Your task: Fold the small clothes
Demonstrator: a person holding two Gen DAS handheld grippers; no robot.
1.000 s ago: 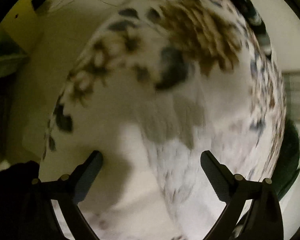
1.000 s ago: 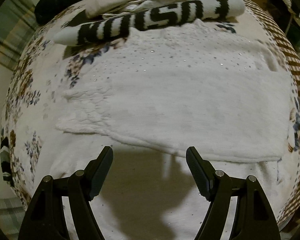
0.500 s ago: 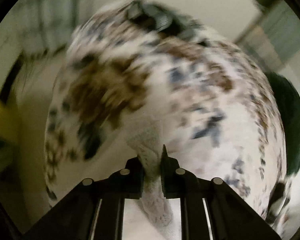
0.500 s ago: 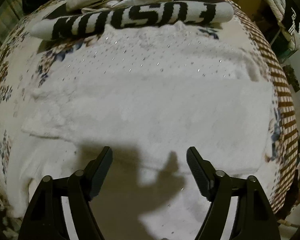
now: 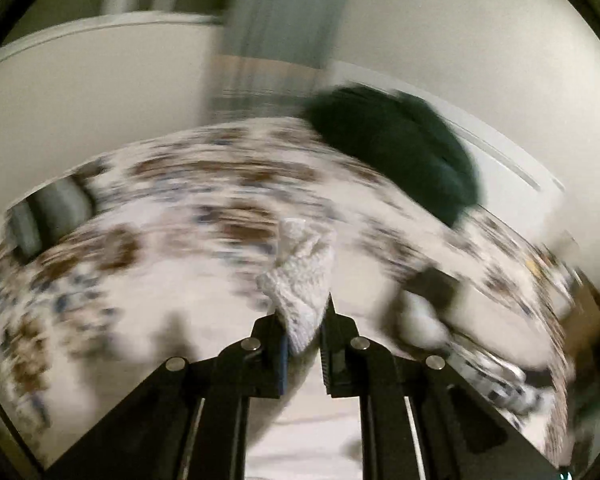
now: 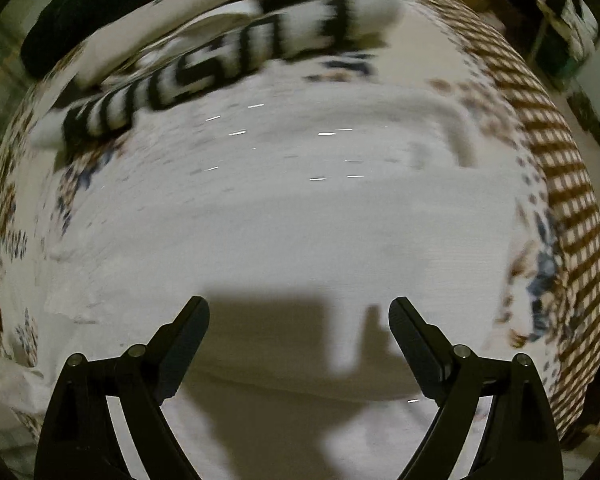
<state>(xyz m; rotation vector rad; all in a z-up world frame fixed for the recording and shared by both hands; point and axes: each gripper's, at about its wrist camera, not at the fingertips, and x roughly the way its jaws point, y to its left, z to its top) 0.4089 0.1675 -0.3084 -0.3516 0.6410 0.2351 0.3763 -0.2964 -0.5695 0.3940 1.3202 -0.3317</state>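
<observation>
A white knit garment [image 6: 284, 216] lies spread on a floral bedspread [image 5: 148, 240], directly under the right gripper [image 6: 299, 312], whose jaws have just been opening, empty. The left gripper [image 5: 303, 320] pinches one knit edge [image 5: 300, 276], likely lifting it to fold.

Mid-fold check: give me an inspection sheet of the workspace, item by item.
Surface: floral bedspread with a brown checked border.
Job's things: white knit garment spread flat; one bunched corner is lifted.
Clutter: black-and-white lettered garment, cream folded cloth, dark green garment.
Grippers: left gripper shut on the corner; right gripper open above the garment, its jaws have just been widening, nothing between them.
Cables: nothing seen.
Surroundings: pale wall; views motion-blurred.
</observation>
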